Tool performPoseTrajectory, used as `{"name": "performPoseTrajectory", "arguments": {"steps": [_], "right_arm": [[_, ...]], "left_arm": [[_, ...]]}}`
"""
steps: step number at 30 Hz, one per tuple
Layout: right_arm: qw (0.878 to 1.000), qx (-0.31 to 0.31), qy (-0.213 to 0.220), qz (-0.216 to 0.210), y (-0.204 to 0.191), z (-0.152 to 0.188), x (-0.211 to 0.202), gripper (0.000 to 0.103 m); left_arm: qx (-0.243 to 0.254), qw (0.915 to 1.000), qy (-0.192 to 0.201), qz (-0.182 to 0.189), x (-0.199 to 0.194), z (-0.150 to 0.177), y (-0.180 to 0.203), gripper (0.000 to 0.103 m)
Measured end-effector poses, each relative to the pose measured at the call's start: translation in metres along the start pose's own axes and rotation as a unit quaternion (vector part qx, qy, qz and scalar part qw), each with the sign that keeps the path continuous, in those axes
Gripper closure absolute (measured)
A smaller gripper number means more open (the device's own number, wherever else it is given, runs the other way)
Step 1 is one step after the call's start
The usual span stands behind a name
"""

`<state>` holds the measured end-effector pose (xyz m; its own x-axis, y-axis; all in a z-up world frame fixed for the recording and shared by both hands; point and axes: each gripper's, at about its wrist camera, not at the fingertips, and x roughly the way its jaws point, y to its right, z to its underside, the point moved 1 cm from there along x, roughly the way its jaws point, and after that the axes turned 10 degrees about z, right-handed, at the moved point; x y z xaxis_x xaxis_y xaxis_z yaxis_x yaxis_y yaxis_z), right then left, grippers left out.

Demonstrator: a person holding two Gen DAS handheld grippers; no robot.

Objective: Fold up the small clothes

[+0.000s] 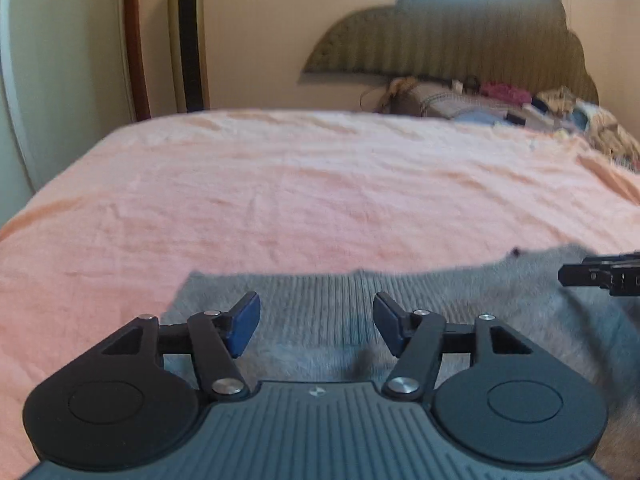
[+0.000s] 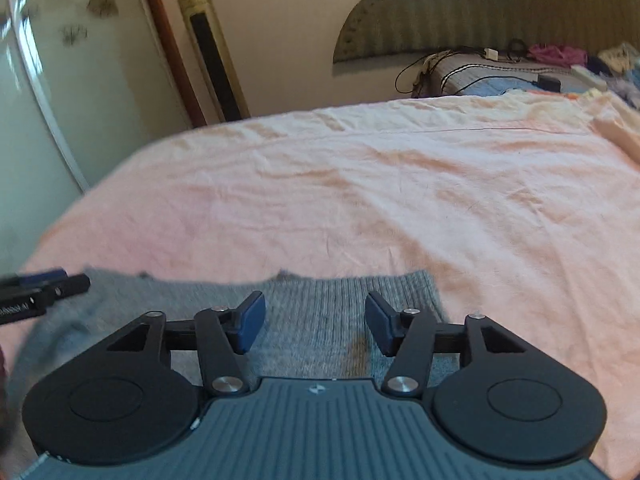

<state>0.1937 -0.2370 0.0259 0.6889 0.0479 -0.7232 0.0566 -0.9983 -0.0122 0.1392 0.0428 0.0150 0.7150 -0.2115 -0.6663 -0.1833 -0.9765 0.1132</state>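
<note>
A grey knitted garment (image 1: 320,312) with a ribbed hem lies flat on the pink bedsheet (image 1: 280,200), close to the near edge of the bed. My left gripper (image 1: 316,322) hovers over its left part, jaws apart, nothing between the blue pads. My right gripper (image 2: 316,320) stands open over the garment's (image 2: 320,312) right end, near its corner, also with nothing between its pads. Each gripper's tip shows at the edge of the other's view: the right gripper (image 1: 600,276) and the left gripper (image 2: 44,284).
A pile of clothes and bedding (image 1: 500,104) lies at the headboard (image 1: 460,40). Cables and a charger (image 2: 500,68) rest on a folded blanket there. A tall tower fan (image 1: 188,36) and a wardrobe door (image 1: 60,60) stand left of the bed. The pink sheet (image 2: 400,184) is wrinkled.
</note>
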Motion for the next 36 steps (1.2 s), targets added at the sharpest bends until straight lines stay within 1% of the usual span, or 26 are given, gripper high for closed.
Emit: {"name": "performPoseTrajectory", "arguments": {"steps": [1, 2, 4, 6, 8, 10, 11, 12, 13, 14, 15, 17, 18, 19, 20, 21, 23, 25, 27, 28, 29, 31, 33, 34, 35, 36], "right_arm": [[1.000, -0.004, 0.002, 0.010, 0.001, 0.005, 0.004, 0.031], [1.000, -0.009, 0.020, 0.009, 0.005, 0.011, 0.004, 0.027], [0.999, -0.008, 0.041, 0.014, 0.018, 0.019, 0.003, 0.026], [0.999, 0.019, 0.038, 0.022, 0.026, 0.017, 0.006, 0.027], [0.999, -0.003, 0.035, 0.035, 0.018, 0.015, 0.006, 0.024], [0.999, 0.012, 0.030, 0.043, 0.017, 0.015, -0.008, 0.024], [0.998, 0.030, 0.031, 0.035, 0.018, 0.017, -0.021, 0.023], [0.998, 0.044, 0.038, 0.010, 0.019, 0.021, -0.037, 0.022], [0.998, 0.050, 0.045, -0.013, 0.018, 0.027, -0.050, 0.016], [0.997, 0.049, 0.049, -0.029, 0.014, 0.036, -0.062, 0.007], [0.998, 0.036, 0.044, -0.033, 0.008, 0.043, -0.066, 0.005], [1.000, -0.009, 0.018, -0.008, -0.003, 0.062, -0.062, 0.006], [0.999, -0.030, 0.018, 0.004, -0.006, 0.072, -0.059, 0.005], [0.998, -0.050, 0.047, 0.002, -0.006, 0.081, -0.060, 0.003], [0.998, -0.041, 0.050, -0.006, -0.002, 0.082, -0.061, 0.003], [0.998, -0.033, 0.047, -0.007, 0.001, 0.079, -0.061, 0.004], [0.998, -0.045, 0.042, 0.006, -0.003, 0.075, -0.062, 0.004], [0.999, -0.015, 0.034, 0.014, -0.001, 0.072, -0.082, 0.010], [0.997, 0.052, 0.047, -0.040, 0.018, 0.079, -0.119, 0.008], [0.992, 0.091, 0.050, -0.066, 0.030, 0.086, -0.135, 0.003], [0.986, 0.135, 0.041, -0.091, 0.046, 0.096, -0.149, 0.001], [0.970, 0.211, 0.003, -0.119, 0.073, 0.121, -0.165, 0.001], [0.956, 0.268, -0.023, -0.116, 0.095, 0.147, -0.177, 0.002], [0.954, 0.279, -0.029, -0.107, 0.100, 0.157, -0.182, 0.002], [0.952, 0.286, -0.035, -0.101, 0.102, 0.165, -0.184, 0.002], [0.952, 0.288, -0.040, -0.101, 0.102, 0.169, -0.182, 0.002]], "left_arm": [[-0.006, 0.9999, -0.013, -0.009, 0.008, 0.008, -0.005, 0.038], [0.002, 0.9998, 0.017, -0.004, 0.004, 0.016, -0.012, 0.037], [-0.007, 0.9995, 0.027, 0.015, 0.000, 0.020, -0.023, 0.037], [0.000, 0.9996, 0.027, -0.002, 0.003, 0.018, -0.022, 0.037], [0.015, 0.9993, 0.026, -0.020, 0.002, 0.018, -0.014, 0.037], [0.019, 0.9981, 0.032, -0.050, -0.011, 0.021, -0.007, 0.038], [0.014, 0.9979, 0.035, -0.052, -0.023, 0.023, -0.004, 0.039], [0.006, 0.9987, 0.038, -0.033, -0.038, 0.028, -0.001, 0.039], [-0.001, 0.9990, 0.042, -0.014, -0.049, 0.033, 0.002, 0.038], [-0.006, 0.9990, 0.044, 0.007, -0.061, 0.042, 0.005, 0.038], [-0.008, 0.9991, 0.040, 0.015, -0.066, 0.049, 0.009, 0.038], [-0.009, 0.9996, 0.020, 0.019, -0.065, 0.065, 0.010, 0.036], [-0.008, 0.9994, 0.028, 0.017, -0.063, 0.073, 0.006, 0.035], [-0.005, 0.9987, 0.047, 0.020, -0.064, 0.080, 0.002, 0.034], [-0.013, 0.9983, 0.048, 0.029, -0.065, 0.080, -0.003, 0.034], [-0.018, 0.9984, 0.047, 0.025, -0.064, 0.077, -0.006, 0.034], [-0.002, 0.9991, 0.042, 0.005, -0.066, 0.076, -0.003, 0.034], [-0.030, 0.9991, 0.030, -0.004, -0.084, 0.074, -0.002, 0.036], [-0.083, 0.9950, 0.047, 0.031, -0.118, 0.086, -0.012, 0.035], [-0.123, 0.9893, 0.058, 0.052, -0.135, 0.095, -0.020, 0.035], [-0.168, 0.9805, 0.068, 0.075, -0.152, 0.109, -0.028, 0.035], [-0.247, 0.9611, 0.078, 0.096, -0.178, 0.137, -0.044, 0.035], [-0.335, 0.9320, 0.088, 0.106, -0.196, 0.169, -0.058, 0.035], [-0.376, 0.9142, 0.093, 0.119, -0.201, 0.182, -0.063, 0.034], [-0.412, 0.8956, 0.095, 0.137, -0.202, 0.194, -0.067, 0.027], [-0.448, 0.8736, 0.095, 0.163, -0.198, 0.203, -0.072, 0.025]]}}
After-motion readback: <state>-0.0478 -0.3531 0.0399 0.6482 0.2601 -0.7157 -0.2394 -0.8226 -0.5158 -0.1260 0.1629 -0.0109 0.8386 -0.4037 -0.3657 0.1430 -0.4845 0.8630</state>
